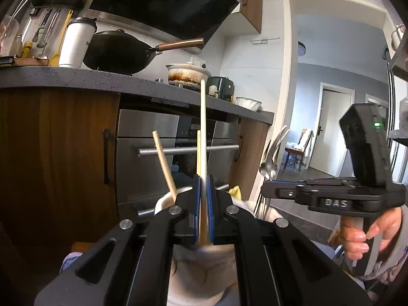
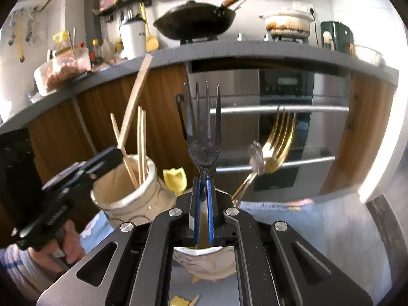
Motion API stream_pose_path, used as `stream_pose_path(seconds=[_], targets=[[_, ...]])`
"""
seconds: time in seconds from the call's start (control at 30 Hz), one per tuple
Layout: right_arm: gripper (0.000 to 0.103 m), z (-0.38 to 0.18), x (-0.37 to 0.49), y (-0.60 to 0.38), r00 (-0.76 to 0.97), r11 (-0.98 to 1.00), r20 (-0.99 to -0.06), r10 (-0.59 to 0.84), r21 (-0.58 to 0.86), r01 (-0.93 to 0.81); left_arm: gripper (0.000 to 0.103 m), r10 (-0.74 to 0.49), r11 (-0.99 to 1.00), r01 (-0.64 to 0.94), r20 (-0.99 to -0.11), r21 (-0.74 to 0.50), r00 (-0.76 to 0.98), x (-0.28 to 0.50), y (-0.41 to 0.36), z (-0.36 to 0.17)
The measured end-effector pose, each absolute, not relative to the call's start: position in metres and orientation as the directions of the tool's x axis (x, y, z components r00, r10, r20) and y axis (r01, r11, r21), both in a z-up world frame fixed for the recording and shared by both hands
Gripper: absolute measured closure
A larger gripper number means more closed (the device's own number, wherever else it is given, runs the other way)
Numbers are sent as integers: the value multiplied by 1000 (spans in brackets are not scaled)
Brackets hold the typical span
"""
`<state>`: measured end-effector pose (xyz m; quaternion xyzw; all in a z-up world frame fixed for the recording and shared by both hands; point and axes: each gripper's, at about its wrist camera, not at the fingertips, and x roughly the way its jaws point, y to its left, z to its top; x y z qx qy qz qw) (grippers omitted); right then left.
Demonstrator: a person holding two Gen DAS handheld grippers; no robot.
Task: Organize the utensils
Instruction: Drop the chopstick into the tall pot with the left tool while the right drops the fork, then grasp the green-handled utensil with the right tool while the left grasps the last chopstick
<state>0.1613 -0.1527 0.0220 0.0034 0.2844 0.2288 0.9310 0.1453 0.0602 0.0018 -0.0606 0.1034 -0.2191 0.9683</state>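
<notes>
Both cameras sit low, below the edge of the worktop (image 1: 142,83), each looking forward along its own jaws toward the kitchen cabinets. The left wrist view faces the oven (image 1: 176,153) from close in and angles rightward, taking in an open doorway (image 1: 331,132) and the right gripper (image 1: 266,191) from the side. The right wrist view faces the oven (image 2: 280,127) more squarely (from slightly farther back) and catches the left gripper (image 2: 119,153) at its left edge. Shared between them: oven, worktop, the black wok (image 1: 119,51) and the cream jar (image 2: 132,191).
</notes>
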Motion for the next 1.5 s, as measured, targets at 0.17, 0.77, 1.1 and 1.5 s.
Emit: stream_pose_path(seconds=[0.17,0.77,1.1,1.5], targets=[[97,14,166,-148,724,902,-554,412,134,-411,98,-415,909,394,-203,-137,887,140,63,0],[86,25,142,-161,762,906,-500,412,138,-399,97,-366,931,349,-257,-110,894,122,70,16],[28,16,99,-190,768,917,-506,393,159,-364,57,-331,942,329,-322,-63,887,96,67,18],[8,-31,61,-199,688,928,-629,362,179,-325,7,-301,952,294,-411,-82,860,52,67,-9]])
